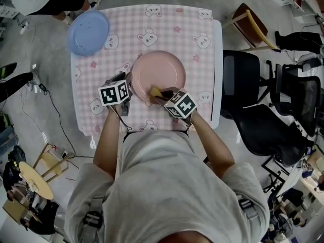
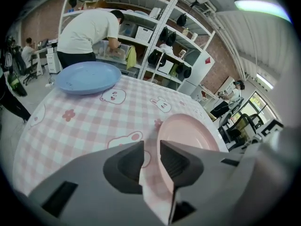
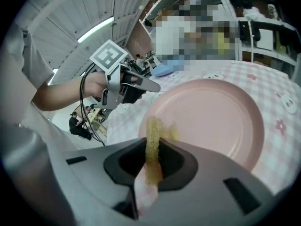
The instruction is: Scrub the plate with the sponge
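In the head view, the round pink plastic plate (image 1: 164, 70) lies in the middle of the pink checked tablecloth with bear prints (image 1: 195, 29). The left gripper (image 1: 127, 87) is at the plate's left rim. The right gripper (image 1: 163, 96) brings the yellow sponge (image 1: 155, 90) onto its near edge.

In the left gripper view, the jaws stand narrowly apart. The plate's rim runs along the inner face of one jaw, with cloth showing in the gap, so the plate does not look pinched.

In the right gripper view, the jaws are clamped on the sponge, whose tip touches the plate's inner slope.

To scrub well, the left jaws probably need to close on the rim or brace against it so the plate cannot slide. The sponge should then press flat and sweep in overlapping circles, with steady pressure.
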### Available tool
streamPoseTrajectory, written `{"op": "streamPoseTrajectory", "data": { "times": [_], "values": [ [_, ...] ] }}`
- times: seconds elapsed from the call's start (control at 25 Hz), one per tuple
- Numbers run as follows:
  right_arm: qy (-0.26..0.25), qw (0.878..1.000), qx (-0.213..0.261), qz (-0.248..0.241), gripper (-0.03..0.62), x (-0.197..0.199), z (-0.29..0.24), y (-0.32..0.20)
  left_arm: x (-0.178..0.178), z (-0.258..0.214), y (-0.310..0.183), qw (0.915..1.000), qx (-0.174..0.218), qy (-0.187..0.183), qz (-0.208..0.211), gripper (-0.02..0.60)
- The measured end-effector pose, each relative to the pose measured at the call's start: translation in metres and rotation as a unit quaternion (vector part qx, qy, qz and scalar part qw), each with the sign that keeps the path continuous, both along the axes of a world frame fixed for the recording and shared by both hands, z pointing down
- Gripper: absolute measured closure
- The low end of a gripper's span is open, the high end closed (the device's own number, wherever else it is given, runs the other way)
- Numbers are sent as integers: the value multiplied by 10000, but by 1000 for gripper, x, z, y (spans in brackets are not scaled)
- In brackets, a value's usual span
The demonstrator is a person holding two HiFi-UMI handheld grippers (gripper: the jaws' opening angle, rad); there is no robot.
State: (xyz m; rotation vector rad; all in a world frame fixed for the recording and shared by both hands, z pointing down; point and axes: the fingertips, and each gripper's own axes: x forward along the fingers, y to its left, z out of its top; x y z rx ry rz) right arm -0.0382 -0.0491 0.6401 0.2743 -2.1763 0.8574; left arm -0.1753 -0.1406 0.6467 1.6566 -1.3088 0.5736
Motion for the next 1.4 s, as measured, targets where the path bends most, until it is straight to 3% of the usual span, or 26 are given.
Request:
{"op": "streamPoseTrajectory", "data": {
  "times": [0.2,0.44,0.64,1.04,1.2,1.4],
  "values": [
    [-81,9986,189,487,528,27,-9,-10,-1,-28,6,9989,331,-241,208,463],
    [-302,9941,625,832,528,47,-35,-23,43,-48,27,9973,539,-90,488,504],
    [-487,9871,966,1180,528,59,-50,-26,74,-59,46,9963,772,-31,383,568],
    [-556,9721,1409,1788,528,65,-69,-24,113,-85,70,9915,1140,150,612,571],
    [-518,9649,1627,1997,528,58,-77,-18,115,-102,77,9847,1538,470,671,571],
    [-624,9490,1987,2368,528,36,-88,-1,94,-119,103,9776,1862,339,917,571]
  ]
}}
